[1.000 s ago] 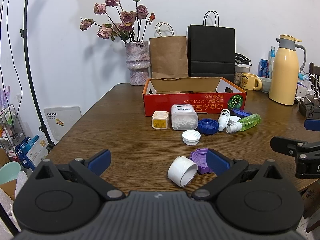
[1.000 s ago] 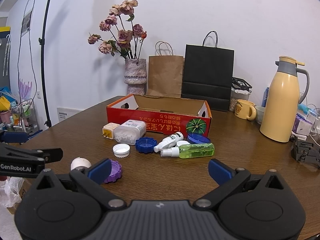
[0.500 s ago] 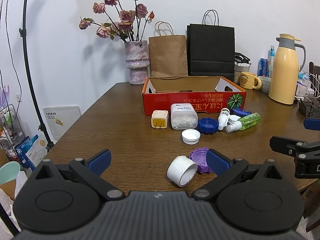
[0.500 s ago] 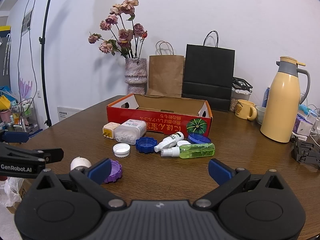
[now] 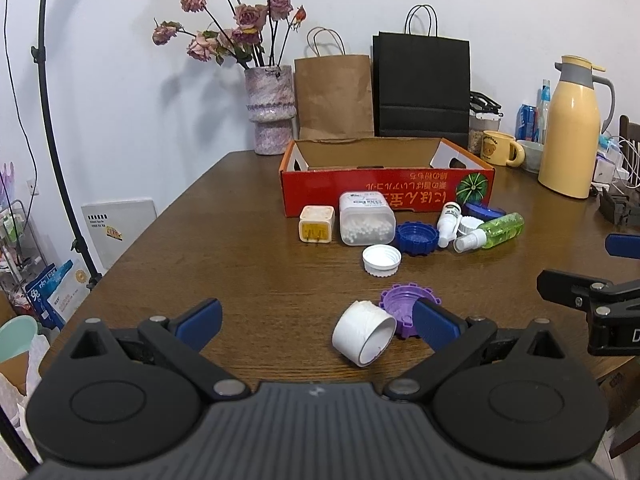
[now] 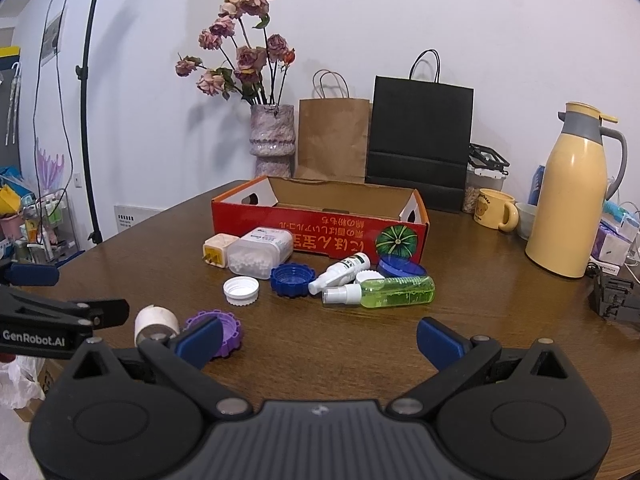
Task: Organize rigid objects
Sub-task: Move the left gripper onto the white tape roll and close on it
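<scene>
Left wrist view: my left gripper (image 5: 316,318) and right gripper (image 6: 320,334) both hover with jaws wide, holding nothing. I judge nothing is sorted yet: the red box (image 5: 384,194) looks empty, while caps (image 5: 382,260) and bottles (image 5: 490,233) lie before it, near the table's (image 5: 224,248) front edge.

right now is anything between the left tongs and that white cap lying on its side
Nothing visible. The white cap lies on its side on bare table just ahead of the open left tongs, nearer the right finger. The purple lid touches its far side, not in the approach path.
</scene>
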{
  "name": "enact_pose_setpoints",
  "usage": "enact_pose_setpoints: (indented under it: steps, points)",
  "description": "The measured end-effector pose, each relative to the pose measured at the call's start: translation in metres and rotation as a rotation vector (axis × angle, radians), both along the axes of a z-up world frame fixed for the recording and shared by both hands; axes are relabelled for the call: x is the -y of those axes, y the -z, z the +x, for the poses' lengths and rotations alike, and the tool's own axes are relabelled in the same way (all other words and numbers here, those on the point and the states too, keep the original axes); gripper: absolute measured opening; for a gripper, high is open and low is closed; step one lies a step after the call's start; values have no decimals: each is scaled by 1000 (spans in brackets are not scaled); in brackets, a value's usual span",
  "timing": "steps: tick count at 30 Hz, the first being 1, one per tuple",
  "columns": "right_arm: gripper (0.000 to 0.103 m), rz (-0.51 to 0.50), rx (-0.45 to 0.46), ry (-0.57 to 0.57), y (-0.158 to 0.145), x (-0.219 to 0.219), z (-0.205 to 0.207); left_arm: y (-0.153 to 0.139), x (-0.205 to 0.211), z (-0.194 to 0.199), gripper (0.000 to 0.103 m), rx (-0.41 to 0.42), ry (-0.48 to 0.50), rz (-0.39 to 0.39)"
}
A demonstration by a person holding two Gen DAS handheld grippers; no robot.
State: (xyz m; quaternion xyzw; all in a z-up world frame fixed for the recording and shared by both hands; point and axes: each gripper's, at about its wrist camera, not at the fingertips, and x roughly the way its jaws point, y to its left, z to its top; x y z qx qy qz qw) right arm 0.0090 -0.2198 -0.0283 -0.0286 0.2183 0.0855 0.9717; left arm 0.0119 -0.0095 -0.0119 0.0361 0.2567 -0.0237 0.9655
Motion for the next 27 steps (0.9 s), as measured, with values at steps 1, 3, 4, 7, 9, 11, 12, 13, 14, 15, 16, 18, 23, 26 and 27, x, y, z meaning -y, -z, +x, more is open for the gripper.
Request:
enact_pose_setpoints:
  steps: [1, 3, 4, 7, 9, 11, 12, 13, 14, 15, 16, 18, 23, 26, 27]
  points:
    - [103, -1, -3, -1, 1, 0, 1, 1, 0, 1, 103, -4, 1, -1]
    - [103, -2, -11, -1, 3, 0, 4, 3, 0, 4, 103, -14, 4, 0]
    - [103, -2, -13, -1, 3, 0, 5, 4, 0, 5, 103, -19, 5, 0]
    - [103, -5, -24, -1, 6, -1, 10, 8, 0, 9, 103, -35, 9, -1]
    - [103, -6, -32, 0, 8, -1, 12, 11, -1, 13, 103, -48, 11, -2]
    - [103, -8, -41, 0, 10, -2, 16, 14, 0, 16, 103, -59, 12, -2]
    - [103, -9, -47, 1, 11, -2, 18, 16, 0, 18, 103, -66, 13, -3]
    - [103, -10, -51, 1, 12, -2, 20, 17, 0, 20, 103, -72, 14, -3]
    - [103, -11, -55, 2, 13, -3, 21, 19, 0, 22, 103, -78, 15, -3]
    - [103, -11, -61, 2, 15, -3, 24, 20, 0, 24, 103, -83, 15, -4]
    - [103, -11, -64, 3, 16, -3, 25, 22, 0, 26, 103, -88, 16, -4]
    - [103, -12, -73, 3, 18, -3, 29, 25, 0, 30, 103, -98, 16, -5]
    - [103, -12, -93, 2, 23, -3, 38, 31, 0, 39, 103, -117, 22, -10]
    - [103, -13, -107, 1, 27, -4, 44, 35, 0, 44, 103, -126, 28, -17]
    - [103, -14, -112, 1, 28, -4, 45, 35, -1, 46, 103, -129, 30, -17]
